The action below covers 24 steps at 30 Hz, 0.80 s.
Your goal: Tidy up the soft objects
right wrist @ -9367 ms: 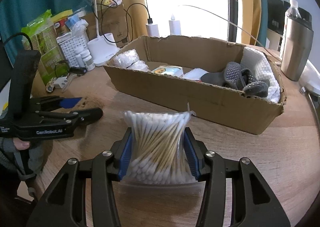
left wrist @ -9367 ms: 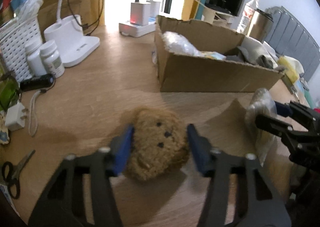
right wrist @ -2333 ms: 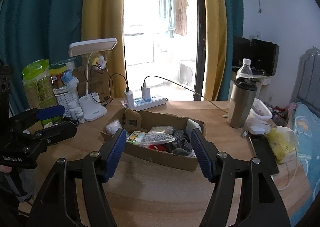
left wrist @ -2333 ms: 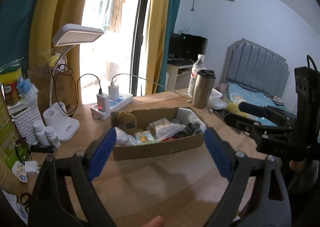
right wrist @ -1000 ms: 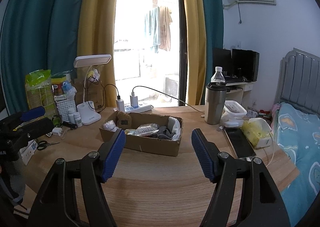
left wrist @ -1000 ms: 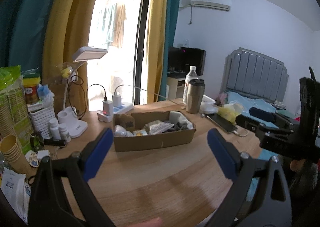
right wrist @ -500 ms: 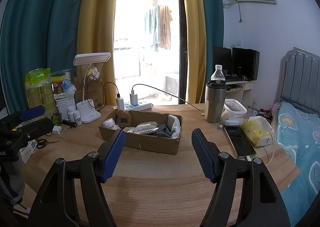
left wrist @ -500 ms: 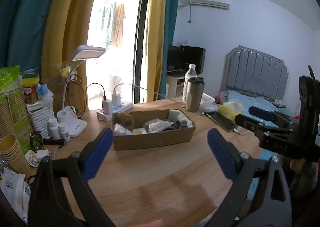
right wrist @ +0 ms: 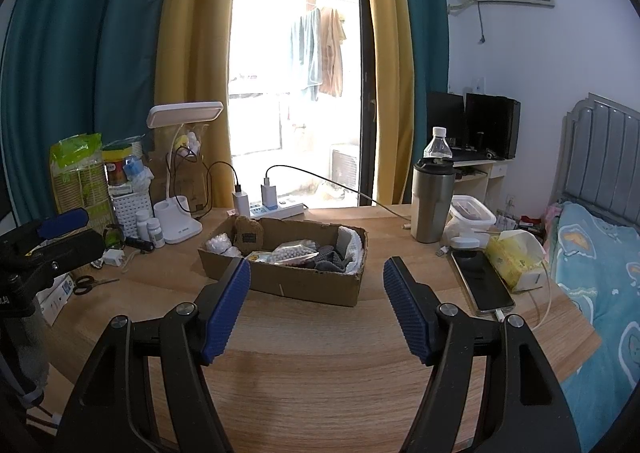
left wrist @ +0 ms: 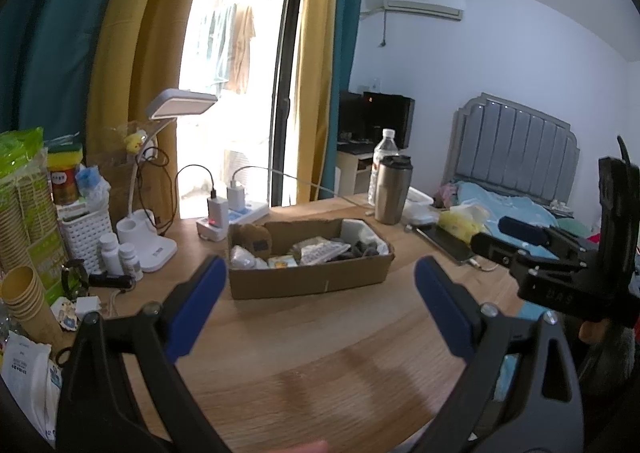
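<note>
Now I hold both claws released and empty, left gripper (left wrist: 316, 309) and right gripper (right wrist: 316, 305), well back from the cardboard box (right wrist: 320, 287) at twelve o'clock, where the plush bear (right wrist: 248, 235) and cotton-swab bag (right wrist: 294, 251) sit. I'd judge sorting done; best stay clear.

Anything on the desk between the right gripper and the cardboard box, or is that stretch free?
Bare wood. In the right wrist view, only tabletop lies between the open right gripper and the cardboard box; the left wrist view shows the same.
</note>
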Motion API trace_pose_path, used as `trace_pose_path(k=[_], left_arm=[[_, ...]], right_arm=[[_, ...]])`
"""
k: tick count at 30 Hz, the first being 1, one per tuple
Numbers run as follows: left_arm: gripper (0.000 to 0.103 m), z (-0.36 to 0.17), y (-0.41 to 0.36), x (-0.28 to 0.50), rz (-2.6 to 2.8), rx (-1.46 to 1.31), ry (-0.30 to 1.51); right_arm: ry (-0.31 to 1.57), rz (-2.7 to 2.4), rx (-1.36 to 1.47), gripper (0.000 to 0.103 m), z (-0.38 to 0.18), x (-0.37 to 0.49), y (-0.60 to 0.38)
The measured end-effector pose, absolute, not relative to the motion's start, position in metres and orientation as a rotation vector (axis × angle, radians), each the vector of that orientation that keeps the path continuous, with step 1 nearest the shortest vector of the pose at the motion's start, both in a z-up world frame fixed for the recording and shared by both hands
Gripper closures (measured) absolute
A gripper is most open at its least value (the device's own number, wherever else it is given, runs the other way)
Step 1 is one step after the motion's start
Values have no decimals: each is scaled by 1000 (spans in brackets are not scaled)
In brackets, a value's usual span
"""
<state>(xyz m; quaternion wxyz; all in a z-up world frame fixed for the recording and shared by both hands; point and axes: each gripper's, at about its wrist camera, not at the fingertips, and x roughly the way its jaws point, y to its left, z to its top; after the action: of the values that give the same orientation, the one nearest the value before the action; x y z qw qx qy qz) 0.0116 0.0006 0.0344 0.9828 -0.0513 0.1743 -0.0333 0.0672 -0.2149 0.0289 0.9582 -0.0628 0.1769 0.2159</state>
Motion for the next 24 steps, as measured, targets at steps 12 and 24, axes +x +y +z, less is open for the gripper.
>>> trace_pose_path(k=[12,24], left_arm=[[6,32,2,15,-61,-109,367],[6,28,1,17,-60,-103,372]], right_arm=[[358,441,-128,30,28,66,-213],[363,454,-129,30,25,66,-208]])
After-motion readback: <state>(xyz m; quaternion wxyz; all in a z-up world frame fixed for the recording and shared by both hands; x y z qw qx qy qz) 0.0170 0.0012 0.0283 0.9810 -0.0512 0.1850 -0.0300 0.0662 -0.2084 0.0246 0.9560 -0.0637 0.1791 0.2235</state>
